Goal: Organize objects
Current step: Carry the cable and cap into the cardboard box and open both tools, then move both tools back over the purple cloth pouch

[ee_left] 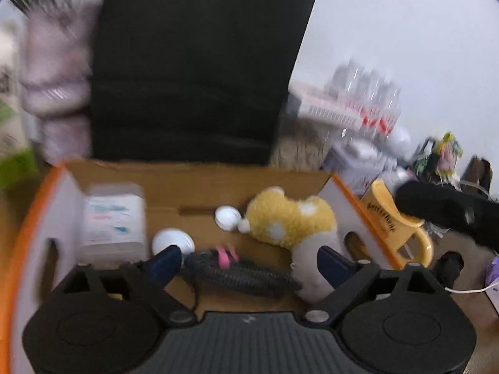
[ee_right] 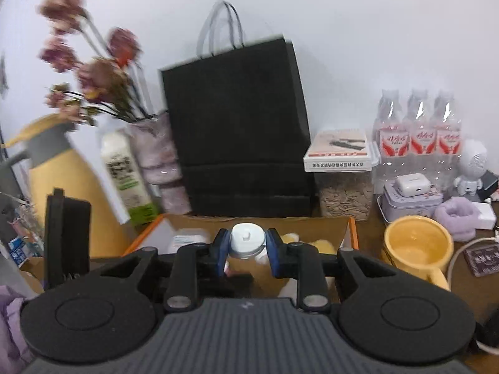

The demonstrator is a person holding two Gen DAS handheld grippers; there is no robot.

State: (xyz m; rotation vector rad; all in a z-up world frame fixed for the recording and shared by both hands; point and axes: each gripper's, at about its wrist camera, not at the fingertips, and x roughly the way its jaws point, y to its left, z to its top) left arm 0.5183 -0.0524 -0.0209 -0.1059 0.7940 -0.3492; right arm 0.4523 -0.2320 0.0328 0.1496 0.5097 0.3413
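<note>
An open cardboard box (ee_left: 199, 171) with orange edges lies under my left gripper (ee_left: 249, 263), which is open wide above it with nothing pressed between its blue fingertips (ee_left: 167, 260). Inside lie a yellow plush toy (ee_left: 290, 218), a clear pack of wipes (ee_left: 113, 218), two white round pieces (ee_left: 227, 216), and a black ribbed item with a pink band (ee_left: 240, 272). In the right wrist view my right gripper (ee_right: 248, 251) is shut on a small white-capped jar (ee_right: 248, 240), held over the near side of the box (ee_right: 351, 227).
A yellow mug (ee_right: 416, 251) stands just right of the box. Behind the box stand a black paper bag (ee_right: 237, 131), a seed container with a book on it (ee_right: 343, 193), wrapped water bottles (ee_right: 419, 137), a lotion bottle (ee_right: 126, 171), dried flowers and a yellow jug (ee_right: 62, 184).
</note>
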